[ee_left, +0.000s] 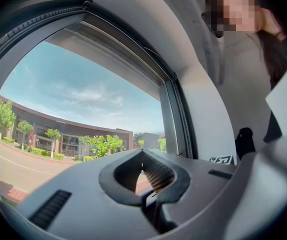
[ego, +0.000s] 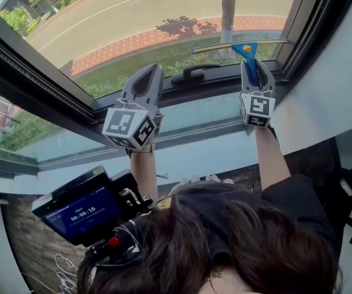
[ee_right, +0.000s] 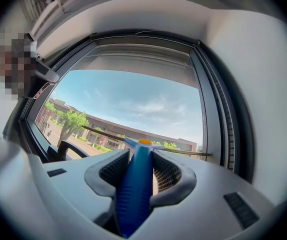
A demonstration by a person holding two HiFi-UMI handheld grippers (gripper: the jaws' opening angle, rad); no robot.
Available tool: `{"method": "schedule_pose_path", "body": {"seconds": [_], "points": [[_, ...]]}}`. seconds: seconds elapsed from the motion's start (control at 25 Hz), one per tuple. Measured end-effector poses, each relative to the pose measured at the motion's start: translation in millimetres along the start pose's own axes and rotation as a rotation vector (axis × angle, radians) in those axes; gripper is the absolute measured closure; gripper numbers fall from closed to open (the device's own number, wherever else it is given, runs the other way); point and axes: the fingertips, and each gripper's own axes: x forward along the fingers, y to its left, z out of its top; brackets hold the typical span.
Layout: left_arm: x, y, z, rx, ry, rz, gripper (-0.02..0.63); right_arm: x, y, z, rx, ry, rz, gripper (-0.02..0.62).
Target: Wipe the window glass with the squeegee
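Grips the squeegee by its blue handle in the right tool — blade laid along the window glass, by the right-hand frame, just above the black window handle. Holds the left tool up alongside, jaws together on nothing.

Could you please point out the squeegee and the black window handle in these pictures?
squeegee (ego: pixel 248 56): head view, on its blue handle.
black window handle (ego: pixel 192 73): head view, middle of the grip.
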Motion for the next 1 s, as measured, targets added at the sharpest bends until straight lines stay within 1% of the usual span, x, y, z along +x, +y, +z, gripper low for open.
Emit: {"method": "schedule_pose_path", "body": {"seconds": [0.28, 0.56, 0.88, 1.0], "points": [[-1, 2, 0, -0.001, 0.002, 0.006, 0.604, -4, 6, -20, 0.005, 0.057, 0.01, 0.456], [-4, 3, -4, 0.0, 0.011, 0.007, 0.604, -8, 14, -35, 0.006, 0.082, 0.016, 0.456], [-9, 12, -7, -0.001, 0.017, 0.027, 0.604, -6, 19, -42, 0.012, 0.097, 0.021, 0.456], [-10, 1, -5, 0.004, 0.018, 0.029, 0.604, -14, 13, -45, 0.012, 0.103, 0.022, 0.456]]}}
